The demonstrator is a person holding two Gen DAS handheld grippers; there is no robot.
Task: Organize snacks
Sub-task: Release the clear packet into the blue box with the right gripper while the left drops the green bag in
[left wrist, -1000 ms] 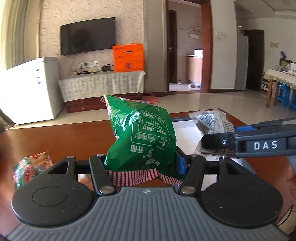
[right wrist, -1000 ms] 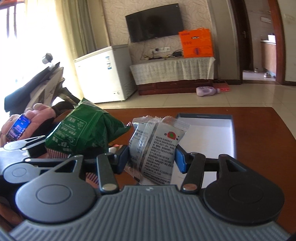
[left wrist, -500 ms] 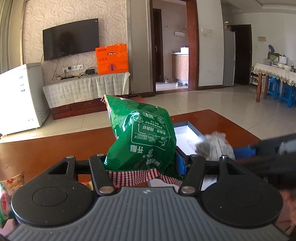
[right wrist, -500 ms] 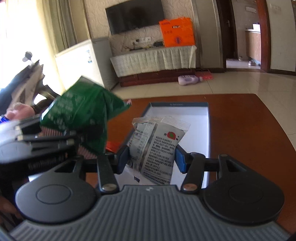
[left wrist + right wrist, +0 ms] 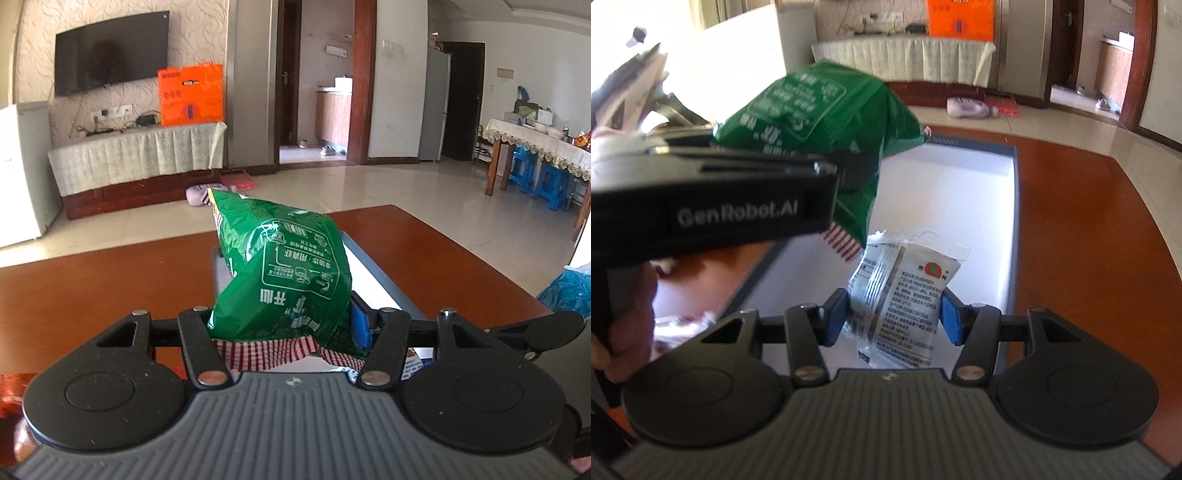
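My left gripper (image 5: 284, 325) is shut on a green snack bag (image 5: 284, 273) with a red-striped bottom edge, held upright over the near end of a white tray (image 5: 373, 284). In the right wrist view the green snack bag (image 5: 820, 114) hangs above the tray's (image 5: 979, 206) left side. My right gripper (image 5: 894, 317) is shut on a clear white snack packet (image 5: 905, 302) with printed text, held low over the tray's near end.
The tray lies on a brown wooden table (image 5: 92, 280). An orange-red packet (image 5: 11, 391) lies at the left near edge. A blue bag (image 5: 569, 288) sits off the table's right side. More clear wrappers (image 5: 683, 325) lie left of the tray.
Both grippers have moved forward and over the tray with their packets. The left gripper with the green bag has swung right, above the tray. The right gripper has tilted downward.
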